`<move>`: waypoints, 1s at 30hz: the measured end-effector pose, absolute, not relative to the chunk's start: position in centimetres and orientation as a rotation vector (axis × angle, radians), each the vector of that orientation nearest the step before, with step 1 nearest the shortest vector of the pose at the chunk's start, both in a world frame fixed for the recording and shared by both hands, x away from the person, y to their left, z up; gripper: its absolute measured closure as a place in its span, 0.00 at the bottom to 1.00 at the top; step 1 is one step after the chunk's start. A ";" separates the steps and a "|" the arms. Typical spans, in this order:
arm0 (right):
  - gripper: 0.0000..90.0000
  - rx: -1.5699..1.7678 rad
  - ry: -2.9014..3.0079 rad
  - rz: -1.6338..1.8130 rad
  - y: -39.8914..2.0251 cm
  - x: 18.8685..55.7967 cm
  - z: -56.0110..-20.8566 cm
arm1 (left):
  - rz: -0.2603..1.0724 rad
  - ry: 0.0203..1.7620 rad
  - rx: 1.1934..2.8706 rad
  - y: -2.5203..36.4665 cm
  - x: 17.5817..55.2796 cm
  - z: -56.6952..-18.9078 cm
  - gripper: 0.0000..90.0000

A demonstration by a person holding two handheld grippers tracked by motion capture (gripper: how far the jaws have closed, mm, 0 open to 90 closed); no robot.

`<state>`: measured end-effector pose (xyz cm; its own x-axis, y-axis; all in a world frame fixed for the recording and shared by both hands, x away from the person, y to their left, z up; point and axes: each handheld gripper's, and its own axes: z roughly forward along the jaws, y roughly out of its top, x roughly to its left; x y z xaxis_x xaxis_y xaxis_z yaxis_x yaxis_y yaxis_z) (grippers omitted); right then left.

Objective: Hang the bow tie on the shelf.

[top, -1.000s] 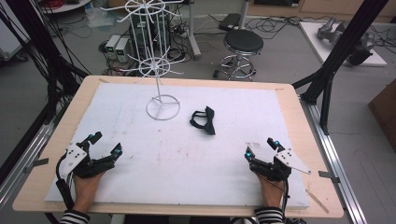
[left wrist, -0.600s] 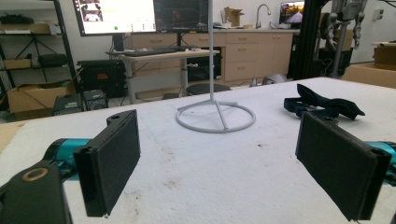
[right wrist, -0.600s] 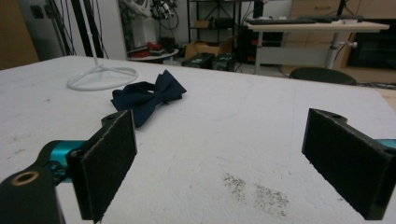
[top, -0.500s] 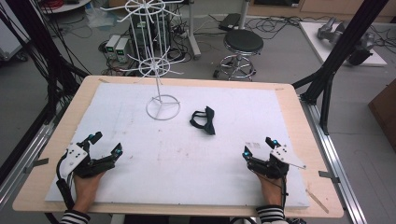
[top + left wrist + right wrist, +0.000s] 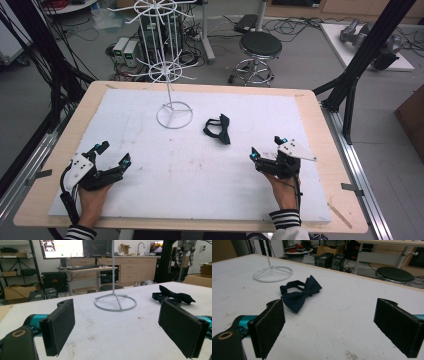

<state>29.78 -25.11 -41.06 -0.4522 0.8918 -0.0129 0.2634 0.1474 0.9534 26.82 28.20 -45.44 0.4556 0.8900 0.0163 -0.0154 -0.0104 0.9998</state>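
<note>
High view: bow tie (image 5: 217, 128) beside wire stand (image 5: 174, 114). R gripper (image 5: 264, 148), L gripper (image 5: 112, 153): jaws wide, empty. Advice: R approaches low, pinches tie's knot.

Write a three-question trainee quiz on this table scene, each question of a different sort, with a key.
1. True or false: the right tool is shut on the bow tie.
2. Multiple choice: the white wire stand sits on the table (A) to the left of the bow tie, (B) on top of it, (C) between the two tools.
3. Fill in: the left tool has its jaws ____.

Key
1. False: its jaws stand open and apart from the bow tie, which lies alone on the white table cover.
2. A.
3. Open.
</note>
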 end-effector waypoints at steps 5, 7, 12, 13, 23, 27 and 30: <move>0.10 1.110 1.860 1.303 -24.0 31.0 -39.6 | 0.867 0.840 1.392 28.2 26.8 -45.4 0.16; 0.10 1.116 1.885 1.302 -23.6 31.4 -39.4 | 0.865 0.843 1.391 28.2 26.8 -45.5 0.16; 0.10 1.115 1.951 1.289 -22.4 32.5 -38.8 | 0.865 0.844 1.393 28.3 26.9 -45.4 0.16; 0.10 1.120 1.971 1.285 -22.1 32.8 -38.7 | 0.865 0.844 1.394 28.3 26.9 -45.4 0.16; 0.10 1.128 2.081 1.215 -19.1 35.3 -38.5 | 0.870 0.845 1.392 28.2 26.9 -45.4 0.16; 0.10 1.124 2.111 1.192 -18.2 36.0 -38.6 | 0.869 0.846 1.393 28.2 26.9 -45.4 0.16; 0.10 1.122 2.144 1.157 -17.5 36.6 -38.6 | 0.868 0.847 1.393 28.2 26.9 -45.4 0.16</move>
<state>36.57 -17.46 -38.58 -0.5646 0.8253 -0.0118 0.4429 0.3150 0.8394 26.88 28.19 -45.44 0.4514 0.8923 0.0103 -0.0121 -0.0055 0.9999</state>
